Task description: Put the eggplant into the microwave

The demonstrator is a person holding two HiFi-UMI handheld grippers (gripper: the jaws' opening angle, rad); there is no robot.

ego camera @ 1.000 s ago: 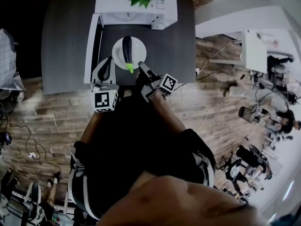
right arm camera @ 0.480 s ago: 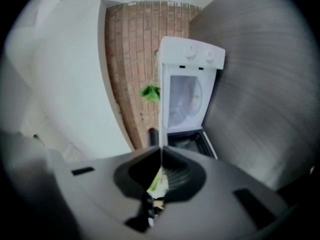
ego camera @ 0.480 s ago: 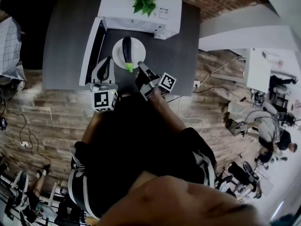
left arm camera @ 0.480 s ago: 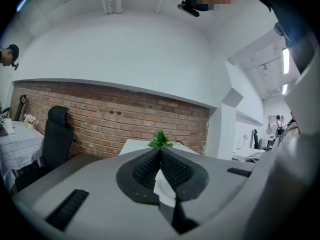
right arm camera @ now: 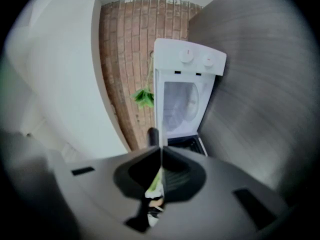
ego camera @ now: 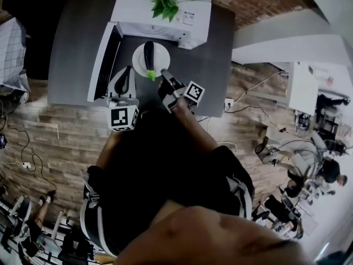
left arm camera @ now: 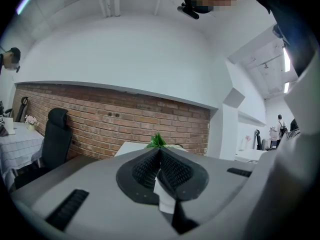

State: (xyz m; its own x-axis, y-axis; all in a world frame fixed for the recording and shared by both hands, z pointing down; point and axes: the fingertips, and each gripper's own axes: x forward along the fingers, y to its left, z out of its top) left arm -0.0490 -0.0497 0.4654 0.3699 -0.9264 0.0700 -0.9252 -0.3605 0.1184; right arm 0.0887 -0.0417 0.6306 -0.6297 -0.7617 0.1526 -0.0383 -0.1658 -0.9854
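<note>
left gripper (left arm camera: 159, 151), right gripper (right arm camera: 161, 151): pads meeting, empty. eggplant (ego camera: 148, 54) just beyond right jaws, on plate (ego camera: 162, 57): firm, light, glossy-slick; likely pinch mid-body, jaws wide.

The table (ego camera: 71, 48) has a dark grey, matt top, faintly streaked like brushed laminate. The microwave (ego camera: 165, 18) has a smooth white casing; whether plastic or painted metal cannot be told. The plate (ego camera: 161, 57) at upper centre looks like smooth white glazed ware, and the eggplant (ego camera: 148, 54) on it has dark, shiny skin. The floor (ego camera: 49, 137) is worn wood planking with uneven grain. The wall (left arm camera: 125, 119) is rough red brick. The pads (left arm camera: 172, 173) of the left gripper (left arm camera: 160, 151) are black and ribbed, rubbery-looking, set in matt grey plastic.
</note>
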